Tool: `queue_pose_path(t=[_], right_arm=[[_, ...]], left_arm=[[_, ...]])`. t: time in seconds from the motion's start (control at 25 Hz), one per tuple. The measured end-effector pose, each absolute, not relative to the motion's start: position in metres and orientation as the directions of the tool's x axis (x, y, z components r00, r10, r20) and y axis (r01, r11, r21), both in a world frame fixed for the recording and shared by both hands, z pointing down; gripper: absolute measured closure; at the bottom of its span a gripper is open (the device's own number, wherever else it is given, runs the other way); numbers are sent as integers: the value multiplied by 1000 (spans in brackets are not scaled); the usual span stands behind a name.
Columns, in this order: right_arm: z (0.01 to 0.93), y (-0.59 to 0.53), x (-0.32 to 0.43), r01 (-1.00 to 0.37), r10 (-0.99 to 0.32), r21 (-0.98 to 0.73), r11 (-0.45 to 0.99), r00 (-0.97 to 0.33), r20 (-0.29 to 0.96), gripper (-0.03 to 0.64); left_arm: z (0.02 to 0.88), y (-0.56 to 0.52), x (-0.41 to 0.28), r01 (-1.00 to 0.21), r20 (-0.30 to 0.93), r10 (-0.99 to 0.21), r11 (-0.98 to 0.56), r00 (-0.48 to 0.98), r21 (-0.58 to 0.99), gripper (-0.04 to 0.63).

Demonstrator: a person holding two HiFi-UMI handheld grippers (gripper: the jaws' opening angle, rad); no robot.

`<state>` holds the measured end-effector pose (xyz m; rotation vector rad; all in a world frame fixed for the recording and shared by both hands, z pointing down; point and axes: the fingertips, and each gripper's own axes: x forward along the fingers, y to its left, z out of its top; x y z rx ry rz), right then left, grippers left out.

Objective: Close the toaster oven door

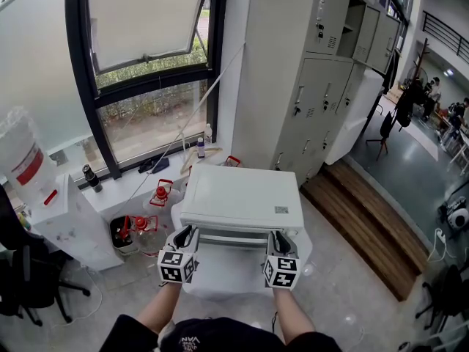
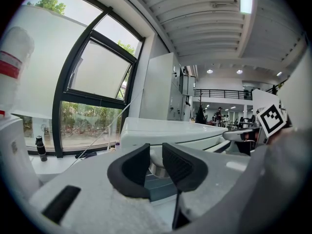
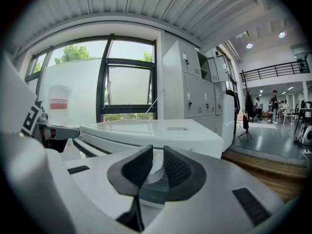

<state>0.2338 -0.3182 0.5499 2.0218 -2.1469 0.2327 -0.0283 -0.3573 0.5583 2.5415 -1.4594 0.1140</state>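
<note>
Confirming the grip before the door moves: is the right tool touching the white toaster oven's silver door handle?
Touching. The right gripper view shows the silver door handle wedged between the right tool's two black pads, no gap.

Ends of door handle behind left tongs and right tongs; forearms cut by bottom edge.

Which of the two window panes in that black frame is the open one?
The upper pane. It hangs tilted, with its bottom edge swung away from the black frame. The lower pane sits flush and closed.
</note>
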Motion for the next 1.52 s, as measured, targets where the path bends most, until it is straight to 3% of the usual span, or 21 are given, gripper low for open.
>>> queue_pose_path(t=[1.4,1.52], right_arm=[[561,-265,238,-996,-972,-60,72,-84,219,549],[568,-254,237,-994,-966,-52,93,-103,238,578]], left_arm=[[558,-307,-20,-855,174,-838,-516,518,61,506],[559,-291,-18,-855,177,-838,-517,516,45,509]])
